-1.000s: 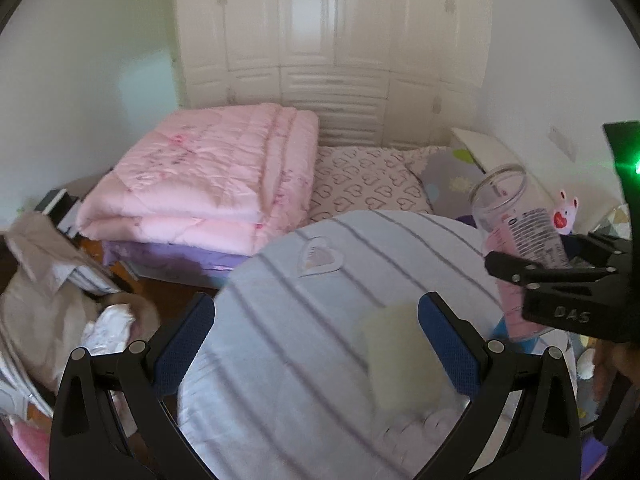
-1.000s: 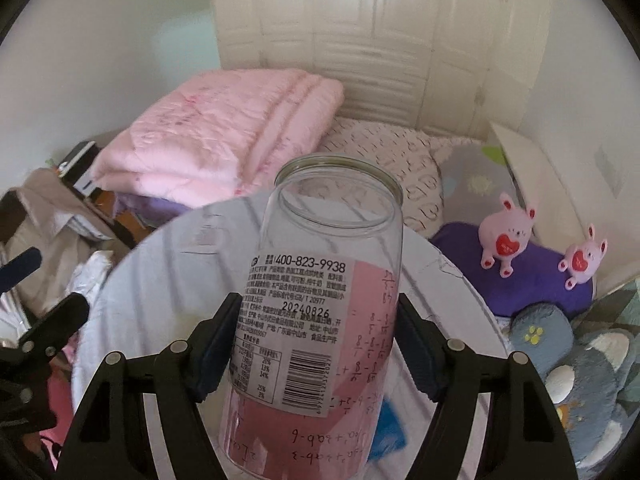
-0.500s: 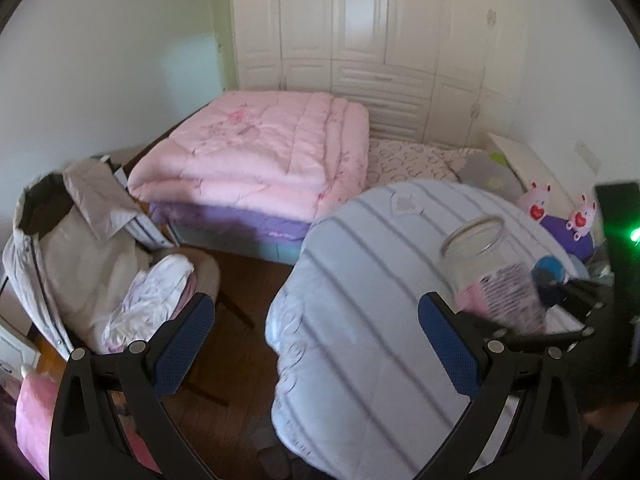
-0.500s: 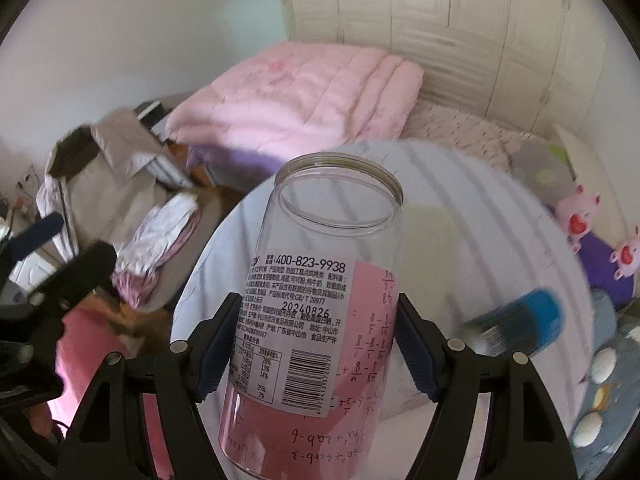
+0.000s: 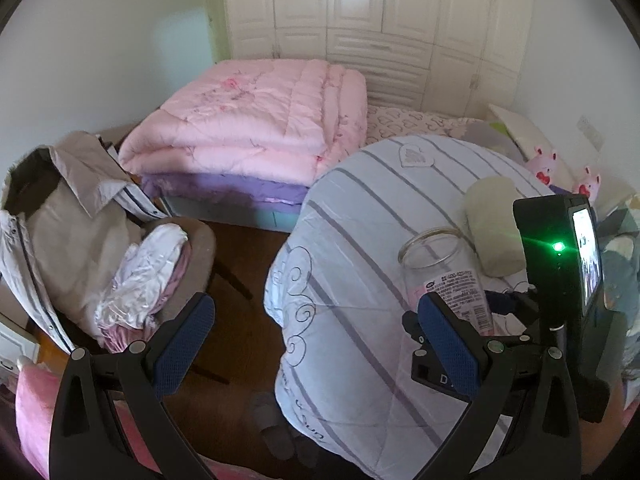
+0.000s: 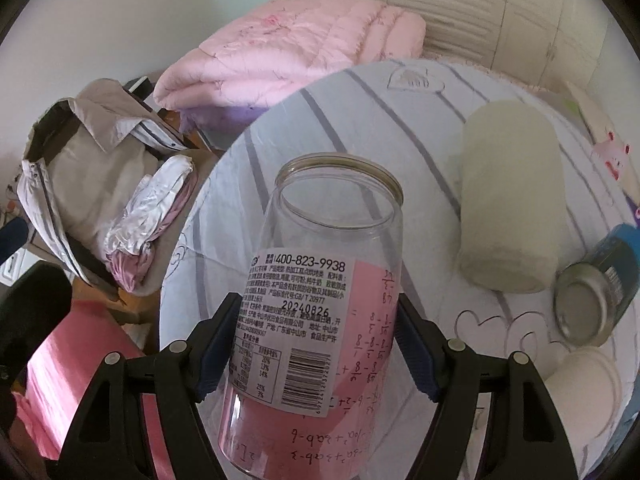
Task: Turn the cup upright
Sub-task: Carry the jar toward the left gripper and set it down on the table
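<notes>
The cup is a clear plastic jar (image 6: 320, 304) with a white printed label and pink paper inside. Its open mouth points up, tilted slightly away. My right gripper (image 6: 316, 344) is shut on the jar's lower body, over the round table (image 6: 360, 120) with a striped cloth. In the left wrist view the jar (image 5: 444, 272) stands at the right, held by the right gripper (image 5: 452, 320) with its black camera block. My left gripper (image 5: 316, 340) is open and empty, over the table's left edge and the floor.
On the table lie a pale green roll (image 6: 508, 196), a blue can on its side (image 6: 600, 288) and a white lid (image 6: 584, 380). A chair piled with clothes (image 5: 100, 248) stands left. A bed with a pink quilt (image 5: 256, 120) is behind.
Both grippers have pulled back and to the left, so more floor and the chair show. The jar stays gripped, mouth up, now lower and nearer the table's left part.
</notes>
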Action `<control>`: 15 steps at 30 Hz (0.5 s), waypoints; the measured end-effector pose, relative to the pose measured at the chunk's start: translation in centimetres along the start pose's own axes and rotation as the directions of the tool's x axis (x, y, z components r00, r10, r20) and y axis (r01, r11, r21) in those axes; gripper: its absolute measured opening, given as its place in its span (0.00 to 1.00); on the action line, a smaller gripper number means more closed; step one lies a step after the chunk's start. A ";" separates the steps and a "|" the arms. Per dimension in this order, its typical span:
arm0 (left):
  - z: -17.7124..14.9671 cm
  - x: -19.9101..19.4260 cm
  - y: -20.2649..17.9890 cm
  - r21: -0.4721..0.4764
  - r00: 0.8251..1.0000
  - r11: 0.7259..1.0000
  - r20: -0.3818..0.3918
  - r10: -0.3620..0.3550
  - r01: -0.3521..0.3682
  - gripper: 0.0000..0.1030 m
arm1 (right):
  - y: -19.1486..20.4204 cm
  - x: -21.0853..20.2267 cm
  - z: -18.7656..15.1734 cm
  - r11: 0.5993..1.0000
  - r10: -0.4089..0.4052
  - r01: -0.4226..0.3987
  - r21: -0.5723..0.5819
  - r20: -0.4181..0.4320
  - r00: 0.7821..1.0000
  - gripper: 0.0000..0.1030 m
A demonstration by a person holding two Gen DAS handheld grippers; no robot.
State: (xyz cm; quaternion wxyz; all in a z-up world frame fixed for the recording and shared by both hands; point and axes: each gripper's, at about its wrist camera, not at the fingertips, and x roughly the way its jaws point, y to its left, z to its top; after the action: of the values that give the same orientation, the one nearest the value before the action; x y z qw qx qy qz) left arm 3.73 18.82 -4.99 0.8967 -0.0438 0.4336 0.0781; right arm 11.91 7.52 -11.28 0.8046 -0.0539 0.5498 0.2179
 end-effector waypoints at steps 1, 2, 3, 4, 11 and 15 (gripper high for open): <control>0.1 0.1 -0.1 0.001 1.000 1.000 -0.003 -0.002 0.002 1.00 | 0.0 0.0 -0.1 1.000 0.005 -0.005 0.010 -0.002 1.000 0.73; 0.1 0.3 -0.2 0.002 1.000 1.000 -0.004 -0.004 0.004 1.00 | -0.2 -0.2 0.0 1.000 0.015 -0.015 0.019 0.000 1.000 0.74; 0.3 0.4 -0.3 0.002 1.000 1.000 -0.004 -0.008 0.008 1.00 | -0.2 -0.4 0.0 0.999 0.030 -0.030 0.019 0.009 1.000 0.76; 0.3 0.3 -0.3 -0.002 1.000 1.000 -0.004 -0.017 0.017 1.00 | -0.2 -0.7 0.0 0.999 0.037 -0.037 0.016 0.020 0.999 0.78; 0.9 0.0 -1.7 -0.012 0.994 0.994 -0.011 -0.108 0.108 1.00 | 0.0 -3.8 -0.6 1.000 0.026 -0.025 -0.006 0.097 0.995 0.78; 1.1 0.0 -3.1 0.006 0.987 0.987 -0.033 -0.158 0.158 1.00 | -0.6 -6.0 -1.5 1.000 -0.021 0.023 -0.011 0.149 0.989 0.78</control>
State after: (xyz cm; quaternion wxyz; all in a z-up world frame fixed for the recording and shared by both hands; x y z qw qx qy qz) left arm 5.14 15.94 -4.27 0.8931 -0.0754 0.4435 0.0042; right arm 9.11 4.78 -6.51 0.8454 -0.0488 0.4862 0.2159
